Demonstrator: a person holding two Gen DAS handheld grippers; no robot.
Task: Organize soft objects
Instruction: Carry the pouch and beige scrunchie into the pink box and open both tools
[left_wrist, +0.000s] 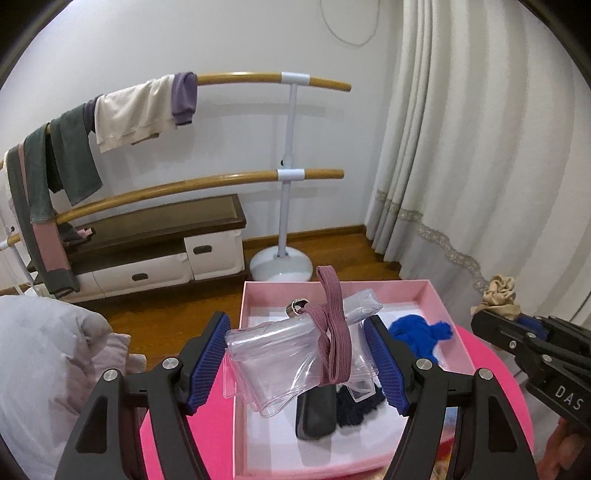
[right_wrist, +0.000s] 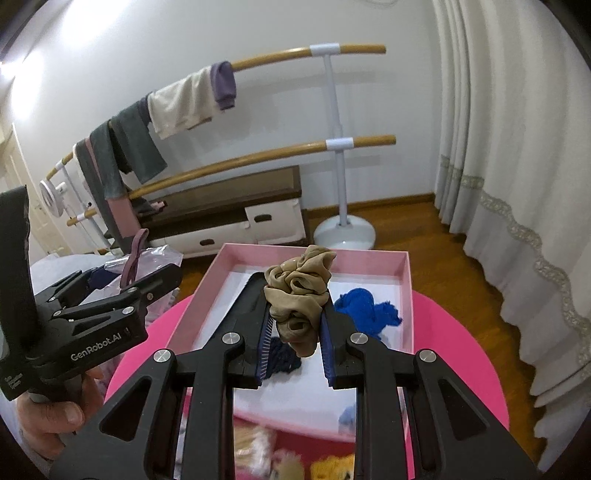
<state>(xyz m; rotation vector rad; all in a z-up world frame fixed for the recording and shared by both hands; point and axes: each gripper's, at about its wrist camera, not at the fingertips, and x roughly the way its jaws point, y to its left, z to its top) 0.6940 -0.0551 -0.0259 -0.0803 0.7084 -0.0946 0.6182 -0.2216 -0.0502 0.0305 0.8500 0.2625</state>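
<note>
Beige scrunchie (right_wrist: 297, 291) over pink box (right_wrist: 369, 256)

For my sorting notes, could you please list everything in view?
box: one, pink, on round pink table
blue cloth: one, inside box
dark items: two, inside box
clear pouch: one, with mauve band, in left hand-held gripper
scrunchie: one, tan, in right hand-held gripper
rack: one, wooden bars, clothes draped
bench: one, by wall
curtain: white, right
hand: one, holding left hand-held gripper
</note>
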